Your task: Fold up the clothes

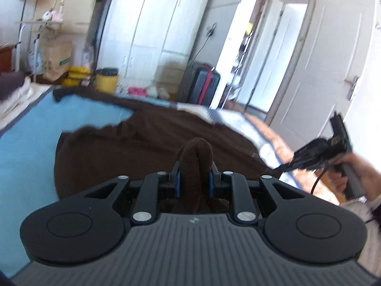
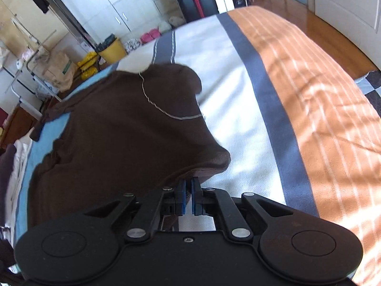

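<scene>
Left wrist view: left hand-held gripper [image 1: 194, 178] pinches brown garment [image 1: 142, 143]; right hand-held gripper [image 2: 189, 191] seemingly clamps hem, contact hidden.

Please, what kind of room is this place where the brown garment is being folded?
Most likely a home bedroom. The brown garment lies on a bed with a striped cover, white wardrobe doors stand along the wall, and a dark suitcase stands on the floor beside them.

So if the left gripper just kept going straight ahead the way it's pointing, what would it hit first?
Probably more of the brown garment: the left gripper already pinches a fold of it, and the cloth spreads over the bed just ahead. Depth is unclear.
</scene>
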`<control>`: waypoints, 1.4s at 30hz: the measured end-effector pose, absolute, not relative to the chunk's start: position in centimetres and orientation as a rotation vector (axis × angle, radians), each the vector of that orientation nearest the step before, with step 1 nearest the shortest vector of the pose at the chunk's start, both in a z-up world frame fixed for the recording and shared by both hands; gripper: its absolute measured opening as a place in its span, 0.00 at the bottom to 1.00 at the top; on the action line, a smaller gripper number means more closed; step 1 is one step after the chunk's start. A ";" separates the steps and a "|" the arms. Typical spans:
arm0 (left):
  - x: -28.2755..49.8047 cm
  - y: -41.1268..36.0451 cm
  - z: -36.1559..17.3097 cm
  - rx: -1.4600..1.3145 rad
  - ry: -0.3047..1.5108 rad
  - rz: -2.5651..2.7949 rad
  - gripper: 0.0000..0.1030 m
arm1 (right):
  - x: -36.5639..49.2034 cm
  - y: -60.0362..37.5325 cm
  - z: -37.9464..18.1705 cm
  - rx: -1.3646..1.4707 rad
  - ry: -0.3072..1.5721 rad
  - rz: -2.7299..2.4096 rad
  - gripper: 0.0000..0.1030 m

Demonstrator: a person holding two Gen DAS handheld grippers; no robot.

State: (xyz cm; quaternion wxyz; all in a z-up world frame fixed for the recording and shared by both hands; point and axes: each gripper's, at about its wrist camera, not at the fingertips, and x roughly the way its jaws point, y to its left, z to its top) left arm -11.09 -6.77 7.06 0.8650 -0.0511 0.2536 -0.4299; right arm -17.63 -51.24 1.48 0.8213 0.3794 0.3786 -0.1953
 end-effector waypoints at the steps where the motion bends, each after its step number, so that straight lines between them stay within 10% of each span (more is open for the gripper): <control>1: -10.7 -6.7 7.9 -0.104 0.509 -0.915 0.19 | -17.9 -51.3 1.7 0.821 0.788 -0.407 0.05; 12: -2.9 -8.7 13.4 -0.074 0.332 -0.928 0.19 | -19.6 -53.0 0.4 1.123 0.646 -0.293 0.05; 22: 5.2 -11.8 5.6 -0.044 0.373 -0.754 0.19 | -13.4 -50.1 2.2 0.618 0.710 -0.454 0.06; 30: 9.9 -10.8 1.6 -0.036 0.505 -0.631 0.20 | -12.7 -47.5 2.4 0.494 0.768 -0.393 0.36; 42: 12.7 -6.8 0.5 -0.288 0.585 -0.570 0.35 | -11.5 -41.1 2.4 0.376 0.919 -0.126 0.47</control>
